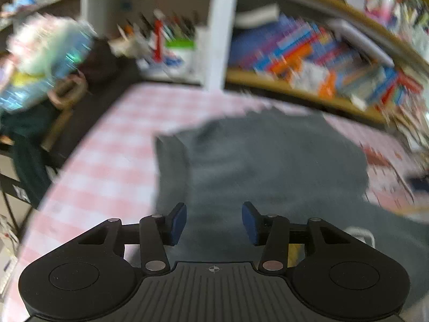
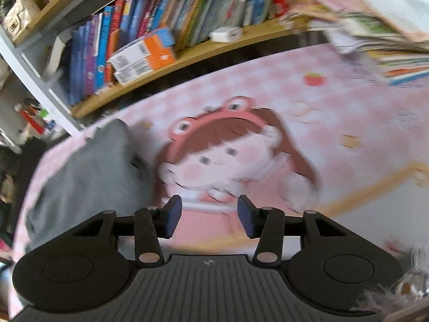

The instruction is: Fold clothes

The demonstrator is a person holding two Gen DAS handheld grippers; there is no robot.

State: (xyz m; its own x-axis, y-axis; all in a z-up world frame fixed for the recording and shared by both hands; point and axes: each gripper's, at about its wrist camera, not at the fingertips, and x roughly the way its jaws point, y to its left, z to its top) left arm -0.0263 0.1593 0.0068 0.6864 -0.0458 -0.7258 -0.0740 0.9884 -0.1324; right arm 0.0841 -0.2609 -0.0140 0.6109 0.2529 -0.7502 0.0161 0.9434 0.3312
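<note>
Grey garment (image 1: 268, 166) lies rumpled on table (image 1: 107, 145), pink check cloth, at 12 o'clock of left gripper (image 1: 214, 224); at 10 o'clock of right gripper (image 2: 210, 218). Both jaws spread, holding nothing. Advice: pinch edge layers squarely, lift low, fold over. Bookshelf (image 2: 161, 26) spines blurred, unreadable.

Left gripper (image 1: 214, 224): I see its jaws spread wide, nothing between them.
Left fingertips (image 1: 178, 224): blue pads face each other across a clear gap.
Right gripper (image 2: 209, 216): I see its jaws parted just as wide, gripping nothing.
Right fingertips (image 2: 173, 216): blue pads, both bare, pointing forward and slightly downward.
</note>
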